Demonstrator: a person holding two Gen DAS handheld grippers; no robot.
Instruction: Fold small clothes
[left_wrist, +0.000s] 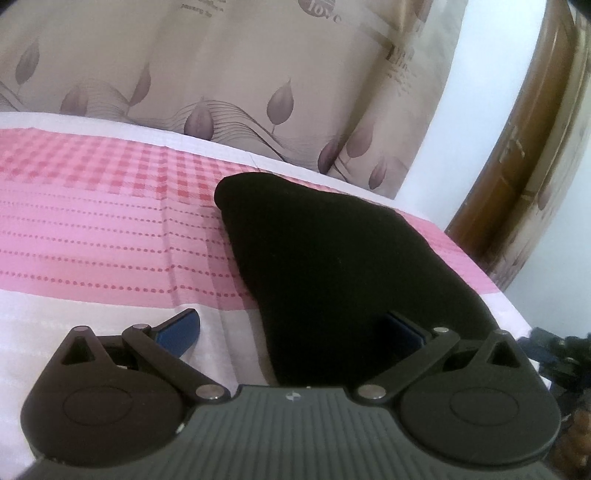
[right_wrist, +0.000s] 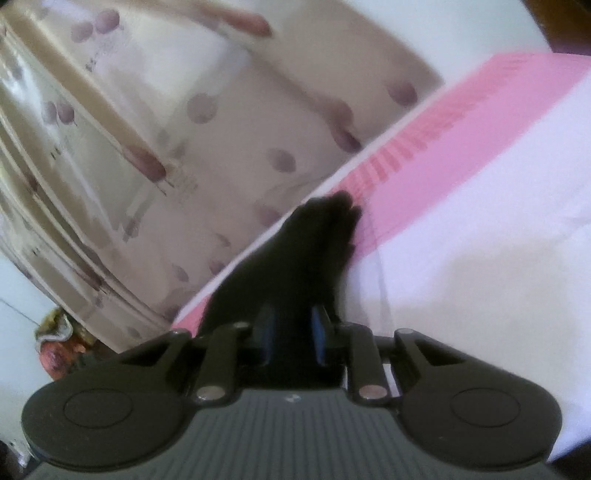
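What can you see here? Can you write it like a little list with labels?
place: a bed with a pink and white sheet
clothing: one small black garment lying on the sheet
left gripper: open wide, the garment's near edge between its blue pads, not pinched
right gripper: nearly closed on a bunch of the black garment, lifted off the sheet
background: beige curtain with purple leaf print
picture quality: right wrist view is blurred
fold: not yet neat, cloth is bunched

black garment (left_wrist: 325, 266), left gripper (left_wrist: 291, 332) (spread wide)
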